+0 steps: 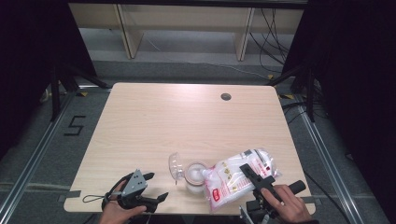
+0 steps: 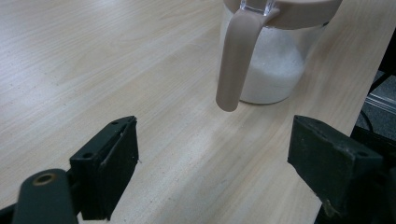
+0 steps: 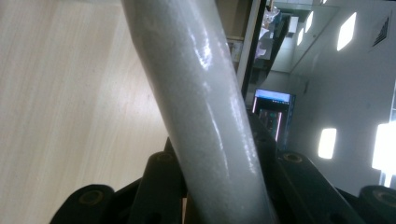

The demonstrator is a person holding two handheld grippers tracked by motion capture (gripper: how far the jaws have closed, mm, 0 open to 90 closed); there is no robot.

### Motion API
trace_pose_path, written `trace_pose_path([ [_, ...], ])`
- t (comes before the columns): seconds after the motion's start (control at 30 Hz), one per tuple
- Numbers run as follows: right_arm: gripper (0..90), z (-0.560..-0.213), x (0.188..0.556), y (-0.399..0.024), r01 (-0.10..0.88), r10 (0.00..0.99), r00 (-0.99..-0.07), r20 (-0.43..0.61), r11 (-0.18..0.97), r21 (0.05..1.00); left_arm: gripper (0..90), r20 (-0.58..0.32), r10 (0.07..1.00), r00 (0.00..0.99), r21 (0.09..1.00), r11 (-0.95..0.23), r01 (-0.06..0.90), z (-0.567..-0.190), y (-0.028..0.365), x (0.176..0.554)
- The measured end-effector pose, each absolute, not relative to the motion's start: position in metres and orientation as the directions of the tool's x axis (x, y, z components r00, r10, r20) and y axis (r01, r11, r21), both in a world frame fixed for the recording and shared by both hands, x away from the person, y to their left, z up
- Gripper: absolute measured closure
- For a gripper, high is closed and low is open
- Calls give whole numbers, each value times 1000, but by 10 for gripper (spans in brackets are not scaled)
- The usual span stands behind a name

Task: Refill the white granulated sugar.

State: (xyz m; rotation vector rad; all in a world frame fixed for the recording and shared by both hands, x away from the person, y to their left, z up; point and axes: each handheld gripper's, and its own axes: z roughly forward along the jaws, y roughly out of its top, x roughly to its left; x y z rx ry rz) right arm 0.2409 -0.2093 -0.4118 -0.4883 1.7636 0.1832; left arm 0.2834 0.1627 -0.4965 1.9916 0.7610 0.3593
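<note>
A clear jar point(image 1: 195, 176) part full of white granules stands near the table's front edge, its clear lid point(image 1: 175, 165) flipped open to the left. A plastic bag of white granules point(image 1: 233, 179) lies tilted, with one corner at the jar's mouth. My right gripper point(image 1: 252, 175) is shut on the bag's middle; in the right gripper view the bag point(image 3: 201, 102) is pinched between the black jaws of the gripper point(image 3: 215, 163). My left gripper point(image 1: 156, 186) rests open at the front left. In its own view the jar point(image 2: 275, 65) and beige handle point(image 2: 236, 56) stand beyond the open left gripper point(image 2: 212, 163).
The wooden table point(image 1: 187, 121) has a round cable hole point(image 1: 226, 96) at the back right. Light wooden shelving point(image 1: 187, 23) stands beyond the table. The table's front edge runs just below both hands.
</note>
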Motion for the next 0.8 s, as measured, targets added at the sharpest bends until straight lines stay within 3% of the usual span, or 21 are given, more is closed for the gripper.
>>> trace_pose_path([
  [0.17,727,-415,241,-210,-395,-209,-204,-956,911,-115,158,-53,642,765,855,-367,367,-497,162,283],
  [0.43,727,-411,241,-209,-417,-243,-170,-955,896,-153,158,-55,646,762,858,-360,367,-497,162,283],
  [0.67,727,-414,240,-211,-390,-196,-209,-958,915,-103,158,-55,644,763,856,-363,369,-497,163,284],
  [0.8,729,-413,242,-211,-423,-204,-199,-958,900,-104,158,-50,643,764,854,-369,366,-497,163,284],
])
